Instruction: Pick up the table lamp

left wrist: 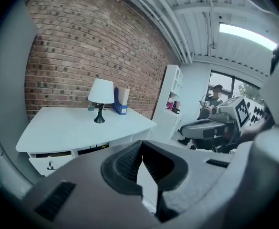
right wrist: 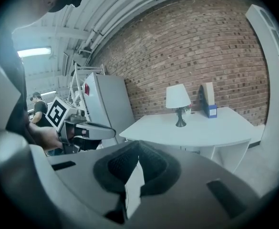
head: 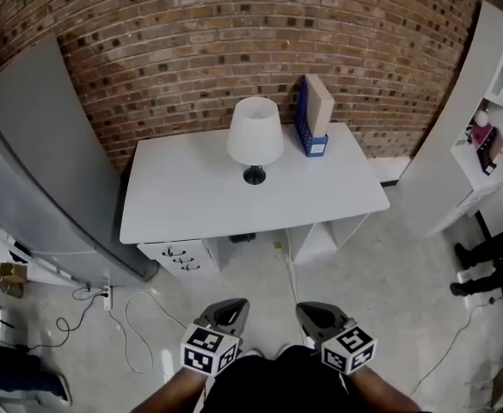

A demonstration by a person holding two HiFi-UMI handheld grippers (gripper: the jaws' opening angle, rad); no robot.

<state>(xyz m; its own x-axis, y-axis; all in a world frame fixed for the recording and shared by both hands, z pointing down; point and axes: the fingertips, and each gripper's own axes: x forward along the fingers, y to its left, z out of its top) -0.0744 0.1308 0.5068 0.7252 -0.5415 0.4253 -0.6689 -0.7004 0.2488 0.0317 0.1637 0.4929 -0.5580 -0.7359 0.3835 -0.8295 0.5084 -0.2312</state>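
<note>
The table lamp [head: 254, 136] has a white shade and a small black base, and stands upright near the back middle of the white desk [head: 182, 205]. It shows small in the left gripper view [left wrist: 101, 97] and in the right gripper view [right wrist: 178, 102]. Both grippers are held low in front of the person, well short of the desk. My left gripper [head: 227, 312] is shut and holds nothing; its jaws [left wrist: 140, 157] meet at the tips. My right gripper [head: 313, 316] is shut and empty too, tips [right wrist: 138, 159] together.
A blue file box [head: 313, 115] stands right of the lamp against the brick wall. A grey refrigerator [head: 36, 162] stands left of the desk, a white shelf unit [head: 483, 119] to the right. Cables [head: 131, 317] lie on the floor. A person's legs [head: 492, 265] are at far right.
</note>
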